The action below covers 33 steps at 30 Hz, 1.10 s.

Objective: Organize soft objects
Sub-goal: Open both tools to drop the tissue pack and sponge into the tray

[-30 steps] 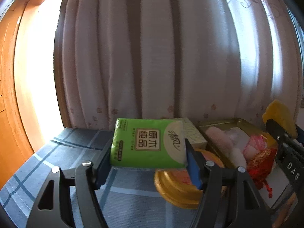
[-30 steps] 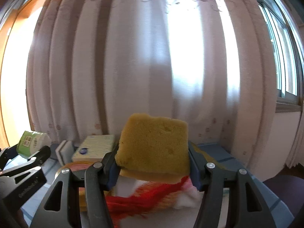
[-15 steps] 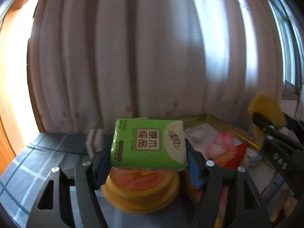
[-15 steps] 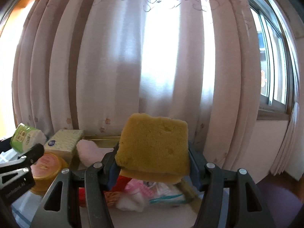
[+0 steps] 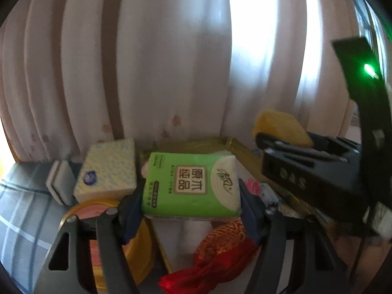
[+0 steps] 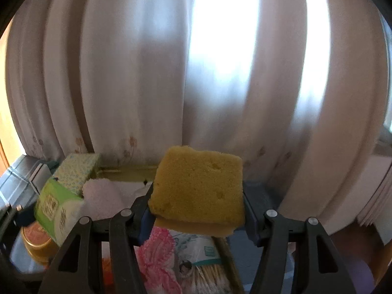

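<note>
My left gripper [image 5: 191, 196] is shut on a green tissue pack [image 5: 193, 183] and holds it above the gold tray [image 5: 235, 144]. The pack also shows at the left of the right wrist view [image 6: 56, 205]. My right gripper [image 6: 196, 210] is shut on a yellow sponge [image 6: 198, 188] and holds it over the tray's right side [image 6: 227, 250]. The right gripper and its sponge [image 5: 279, 125] show at the right of the left wrist view. The tray holds a red tasselled cloth [image 5: 220, 252], a pink towel [image 6: 103, 196] and a pink knitted piece [image 6: 159, 257].
A yellow-patterned tissue box [image 5: 107, 169] stands left of the tray. A round gold tin [image 5: 137, 245] sits in front of it on the blue checked cloth [image 5: 22, 220]. A grey folded item [image 5: 58, 181] lies at the left. A pink curtain [image 5: 171, 61] hangs close behind.
Both grippers have moved to the right and forward over the tray with their objects still held. The right gripper now shows much closer in the left wrist view.
</note>
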{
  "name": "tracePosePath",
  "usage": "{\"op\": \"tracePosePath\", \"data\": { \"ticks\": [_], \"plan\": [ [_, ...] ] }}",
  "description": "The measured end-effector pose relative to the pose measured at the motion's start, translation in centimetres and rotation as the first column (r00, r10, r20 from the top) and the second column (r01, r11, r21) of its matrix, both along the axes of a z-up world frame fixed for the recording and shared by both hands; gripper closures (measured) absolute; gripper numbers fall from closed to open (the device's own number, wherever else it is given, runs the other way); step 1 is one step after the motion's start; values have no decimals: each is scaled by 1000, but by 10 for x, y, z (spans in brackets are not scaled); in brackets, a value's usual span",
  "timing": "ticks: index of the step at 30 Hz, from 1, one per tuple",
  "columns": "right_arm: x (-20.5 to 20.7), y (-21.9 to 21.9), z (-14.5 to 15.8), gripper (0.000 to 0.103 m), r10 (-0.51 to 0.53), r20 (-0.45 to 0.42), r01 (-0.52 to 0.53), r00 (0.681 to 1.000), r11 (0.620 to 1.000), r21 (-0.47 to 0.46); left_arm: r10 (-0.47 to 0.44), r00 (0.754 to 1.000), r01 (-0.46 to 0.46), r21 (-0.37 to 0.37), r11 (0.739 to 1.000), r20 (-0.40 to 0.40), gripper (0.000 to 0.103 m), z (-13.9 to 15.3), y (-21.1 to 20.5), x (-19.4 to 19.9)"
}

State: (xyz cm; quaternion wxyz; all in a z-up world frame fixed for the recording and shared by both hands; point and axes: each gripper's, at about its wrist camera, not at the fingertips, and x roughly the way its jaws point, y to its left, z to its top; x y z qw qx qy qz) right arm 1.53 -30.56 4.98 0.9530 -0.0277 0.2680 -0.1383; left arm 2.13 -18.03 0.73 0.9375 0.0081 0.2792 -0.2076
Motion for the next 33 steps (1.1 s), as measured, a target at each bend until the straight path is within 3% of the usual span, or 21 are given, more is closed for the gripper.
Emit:
{"op": "tracePosePath", "data": {
  "ticks": [7,10,15,16,19,24,29,33],
  "plan": [
    [45,-15,-19,41,43,-169,-29,985,996,84,-13,996,17,37,999,-86,35,-8,-20,11],
    [60,-24,-26,39,60,-222,-28,973,989,142,-60,986,70,56,996,-156,33,-12,-28,19],
    [73,-31,-36,35,169,-284,-86,944,956,282,-67,993,76,92,993,-101,12,-3,-34,8],
    [75,-32,-38,33,182,-292,-90,939,949,302,-68,994,76,100,992,-87,1,0,-33,5],
    [71,-38,-36,25,214,-265,-104,940,921,374,-74,997,78,100,992,-38,1,11,-26,-5],
    [54,-43,-24,24,258,-189,-148,947,878,455,-54,997,51,69,996,48,1,23,-11,-22],
    [33,-42,-20,24,240,-90,-158,966,834,528,-33,989,25,60,998,146,1,31,5,-32],
    [5,-43,-19,24,153,24,-141,988,826,546,14,986,-27,78,997,165,1,29,15,-33]
  ]
}}
